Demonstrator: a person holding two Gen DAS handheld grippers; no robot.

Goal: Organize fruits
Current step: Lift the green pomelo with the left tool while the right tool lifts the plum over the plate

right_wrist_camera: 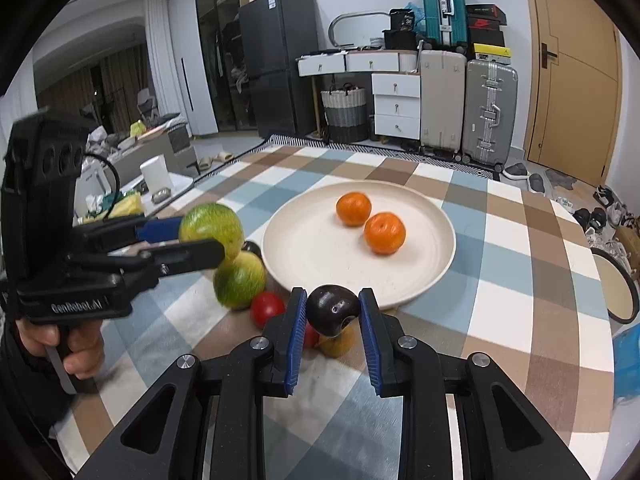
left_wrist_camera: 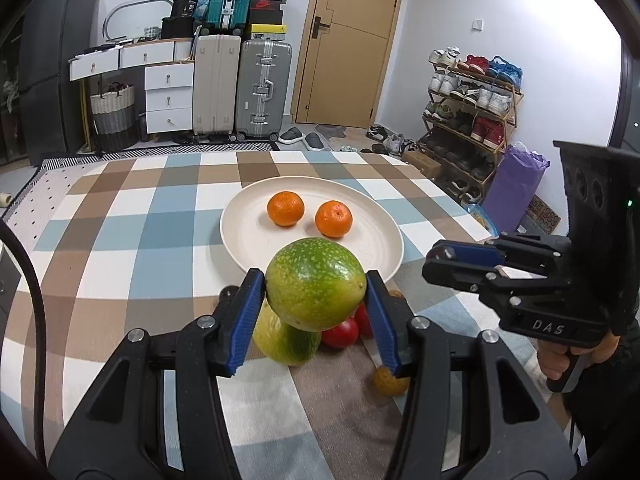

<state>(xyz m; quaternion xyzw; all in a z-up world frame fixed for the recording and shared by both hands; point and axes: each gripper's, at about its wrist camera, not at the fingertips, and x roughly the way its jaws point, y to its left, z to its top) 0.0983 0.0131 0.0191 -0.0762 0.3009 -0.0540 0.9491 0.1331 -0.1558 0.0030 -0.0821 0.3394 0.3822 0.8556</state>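
Between our left gripper's (left_wrist_camera: 316, 286) blue pads sits a green fruit (left_wrist_camera: 315, 283), clamped across its widest part and lifted just short of the plate (left_wrist_camera: 248, 236). It looks firm, smooth-skinned and fairly heavy, so we judge a mid-girth hold right; a hold off centre could let it roll out.

Our right gripper (right_wrist_camera: 333, 312) frames a dark plum (right_wrist_camera: 332, 309). The left pad seems to touch it, the right shows a sliver of gap, so we cannot tell whether it is held. The plum looks small, glossy and easily bruised.

Two oranges (left_wrist_camera: 285, 208) already lie on the plate. On the cloth (left_wrist_camera: 120, 240) remain a second green fruit (right_wrist_camera: 239, 280), a tomato (right_wrist_camera: 267, 308) and a yellowish fruit (right_wrist_camera: 340, 343), partly hidden behind pads and plum.
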